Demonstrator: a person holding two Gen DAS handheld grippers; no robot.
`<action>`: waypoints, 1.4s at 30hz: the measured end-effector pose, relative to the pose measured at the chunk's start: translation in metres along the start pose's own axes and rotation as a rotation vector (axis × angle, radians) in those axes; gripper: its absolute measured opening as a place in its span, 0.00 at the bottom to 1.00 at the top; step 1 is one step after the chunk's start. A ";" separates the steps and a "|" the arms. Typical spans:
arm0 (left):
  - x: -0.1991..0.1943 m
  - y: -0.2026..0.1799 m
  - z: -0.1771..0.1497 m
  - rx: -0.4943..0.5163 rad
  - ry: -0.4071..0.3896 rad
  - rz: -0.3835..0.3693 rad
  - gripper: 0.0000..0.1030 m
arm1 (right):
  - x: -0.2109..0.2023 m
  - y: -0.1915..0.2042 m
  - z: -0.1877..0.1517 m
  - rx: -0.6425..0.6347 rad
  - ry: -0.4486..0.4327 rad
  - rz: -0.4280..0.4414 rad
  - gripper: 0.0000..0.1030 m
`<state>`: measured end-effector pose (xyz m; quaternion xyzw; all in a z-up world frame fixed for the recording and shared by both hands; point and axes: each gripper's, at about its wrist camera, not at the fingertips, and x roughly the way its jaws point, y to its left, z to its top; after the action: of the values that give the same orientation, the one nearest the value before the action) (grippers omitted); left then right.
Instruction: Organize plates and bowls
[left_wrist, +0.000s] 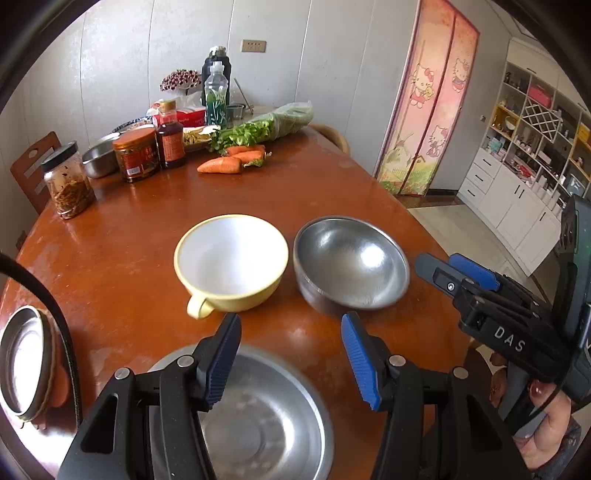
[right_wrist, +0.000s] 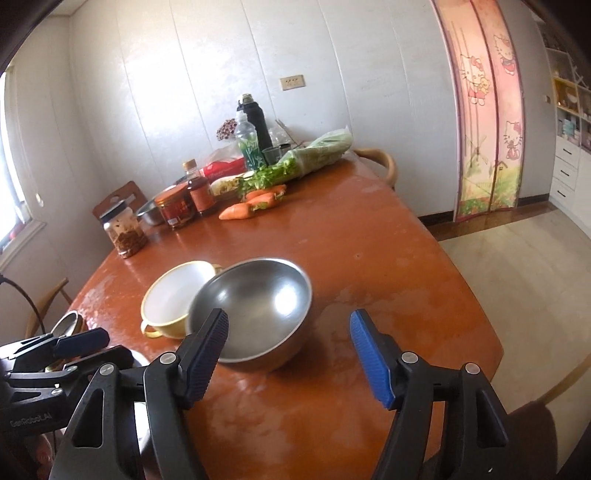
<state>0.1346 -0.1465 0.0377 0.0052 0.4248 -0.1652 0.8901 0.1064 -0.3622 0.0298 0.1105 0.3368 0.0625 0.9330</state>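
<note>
**Ana:** Both tools stand open with nothing between their pads. Left tool (left_wrist: 291, 360) hangs over the steel plate (left_wrist: 266, 417) at the near edge of the desk (left_wrist: 332, 184), and right tool (right_wrist: 289, 354) hangs just in front of the steel bowl (right_wrist: 255, 306), holding nothing.

**Ben:** Where do the other dishes sit?

**Ana:** From the left wrist view, the yellow cup-bowl (left_wrist: 231, 258) and the steel bowl (left_wrist: 351, 260) stand side by side at mid-desk, upright, close together but not quite touching, as far as can be told. Another small steel dish (left_wrist: 26, 362) lies at the left edge. Carrots (left_wrist: 232, 158), jars and greens crowd the far end, well apart from the dishes.

**Ben:** So what makes the next pick go well?

**Ana:** Probably this: pinch a bowl by its rim, one pad inside and one outside, on the side away from its neighbour. Steel is slick, so the pads should seat fully over the lip before lifting. Lift straight up, keep it level, then lower it squarely into whatever it nests in. The yellow one has a handle facing the near side; approaching beside that avoids a crooked grip.
</note>
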 end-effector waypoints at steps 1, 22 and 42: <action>0.006 -0.002 0.003 -0.006 0.010 0.004 0.55 | 0.004 -0.001 0.001 0.000 0.004 -0.003 0.68; 0.074 -0.018 0.030 -0.105 0.128 0.049 0.61 | 0.083 -0.030 0.021 -0.033 0.098 0.060 0.55; 0.101 -0.032 0.018 -0.093 0.183 0.061 0.33 | 0.089 -0.026 0.001 -0.039 0.107 0.096 0.24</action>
<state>0.1975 -0.2087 -0.0233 -0.0081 0.5111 -0.1170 0.8515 0.1763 -0.3705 -0.0303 0.1049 0.3793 0.1193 0.9116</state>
